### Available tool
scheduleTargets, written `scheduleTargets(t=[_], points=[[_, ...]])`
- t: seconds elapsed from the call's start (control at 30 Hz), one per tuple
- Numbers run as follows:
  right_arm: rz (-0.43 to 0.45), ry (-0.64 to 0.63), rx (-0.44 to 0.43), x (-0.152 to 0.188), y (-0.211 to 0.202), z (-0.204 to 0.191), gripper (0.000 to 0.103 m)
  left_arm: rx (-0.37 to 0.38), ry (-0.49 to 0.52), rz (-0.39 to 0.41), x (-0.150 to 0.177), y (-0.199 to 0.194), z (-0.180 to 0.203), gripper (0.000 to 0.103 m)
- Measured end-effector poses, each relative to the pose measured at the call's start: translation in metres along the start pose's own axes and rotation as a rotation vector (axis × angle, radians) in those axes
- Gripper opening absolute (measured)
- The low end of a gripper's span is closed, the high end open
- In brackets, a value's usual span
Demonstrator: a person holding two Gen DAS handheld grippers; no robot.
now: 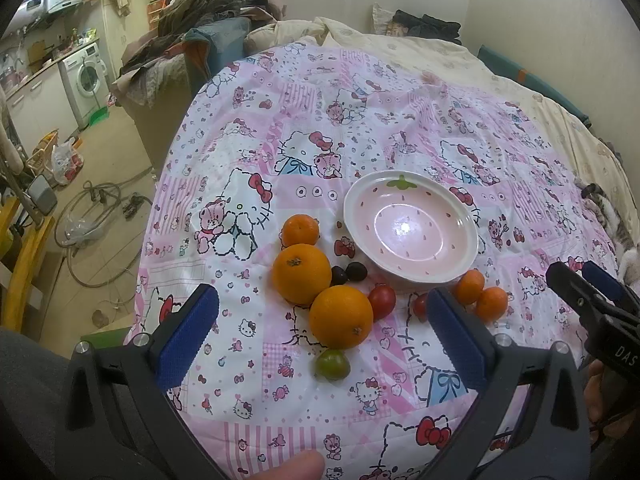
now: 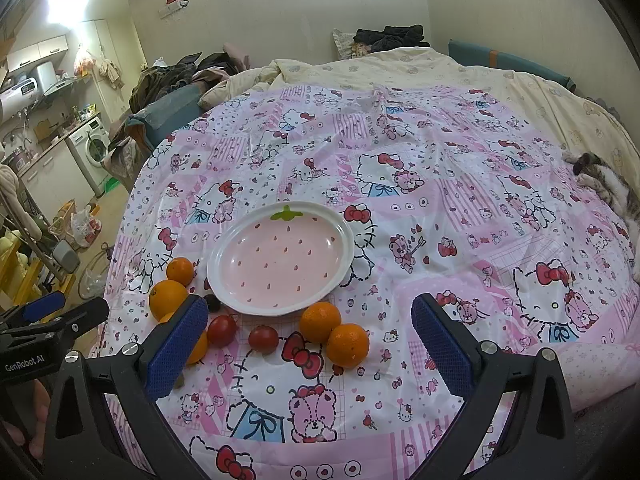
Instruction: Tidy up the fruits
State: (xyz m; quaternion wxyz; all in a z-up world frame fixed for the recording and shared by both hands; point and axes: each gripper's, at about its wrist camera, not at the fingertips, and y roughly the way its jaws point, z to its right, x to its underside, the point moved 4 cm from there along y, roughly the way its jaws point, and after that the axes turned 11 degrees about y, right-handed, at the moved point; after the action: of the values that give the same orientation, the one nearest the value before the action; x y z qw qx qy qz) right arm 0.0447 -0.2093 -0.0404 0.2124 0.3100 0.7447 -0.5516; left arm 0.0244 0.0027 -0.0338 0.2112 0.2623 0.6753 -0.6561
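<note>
An empty pink strawberry-pattern plate (image 1: 410, 226) (image 2: 280, 260) sits on the Hello Kitty cloth (image 1: 320, 128). Beside it lie two big oranges (image 1: 341, 317) (image 1: 301, 274), a mandarin (image 1: 300, 230), two small oranges (image 2: 320, 322) (image 2: 347, 345), two red tomatoes (image 2: 263, 338) (image 2: 221, 330), two dark plums (image 1: 356, 271) and a green fruit (image 1: 332, 365). My left gripper (image 1: 320, 320) is open, above the nearest big orange. My right gripper (image 2: 310, 340) is open, above the small oranges and tomatoes. Each gripper shows at the other view's edge (image 1: 588, 288) (image 2: 60, 312).
The cloth covers a bed with a cream duvet (image 2: 400, 64) behind. A cat (image 2: 604, 184) lies at the right edge. Piled clothes (image 1: 208, 12) lie at the bed's far left. The floor on the left holds a washing machine (image 1: 86, 80), hoses and bags.
</note>
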Motion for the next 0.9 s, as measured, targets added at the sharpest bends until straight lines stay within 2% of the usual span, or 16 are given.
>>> scheduleTargets(t=[0.9], points=[[-0.003,-0.013,-0.002,0.0008,0.0008,-0.0016,0.103,-0.009,0.007,-0.001,-0.0030,-0.0017,-0.0023,0.102]])
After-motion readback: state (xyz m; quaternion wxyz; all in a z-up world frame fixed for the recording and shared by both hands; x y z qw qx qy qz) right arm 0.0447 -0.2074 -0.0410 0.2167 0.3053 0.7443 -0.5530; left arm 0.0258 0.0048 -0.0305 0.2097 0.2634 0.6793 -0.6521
